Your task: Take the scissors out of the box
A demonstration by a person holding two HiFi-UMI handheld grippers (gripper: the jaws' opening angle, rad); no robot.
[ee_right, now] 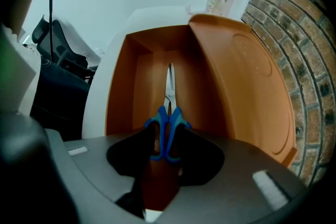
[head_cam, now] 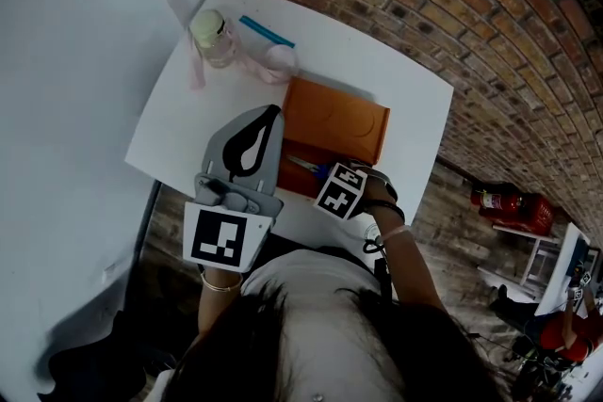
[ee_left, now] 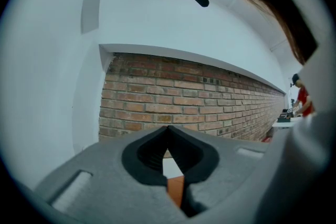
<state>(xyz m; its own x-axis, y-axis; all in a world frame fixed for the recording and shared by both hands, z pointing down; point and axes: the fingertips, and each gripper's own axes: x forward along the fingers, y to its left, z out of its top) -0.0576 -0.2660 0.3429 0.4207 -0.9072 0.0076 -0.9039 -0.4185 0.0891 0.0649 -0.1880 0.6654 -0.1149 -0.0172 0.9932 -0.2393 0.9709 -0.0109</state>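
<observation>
The scissors (ee_right: pixel 167 128) lie along the floor of the orange box (ee_right: pixel 118 86), blades pointing away, with their blue handles pinched between the jaws of the right gripper (ee_right: pixel 164 145). To my eye the lift should go straight up and back, clear of the open lid (ee_right: pixel 241 76) on the brick-wall side. Nothing pins the box to the table (head_cam: pixel 405 99), so a slow pull seems wise. The left gripper (ee_left: pixel 168 131) is closed on nothing and raised toward the bricks.
</observation>
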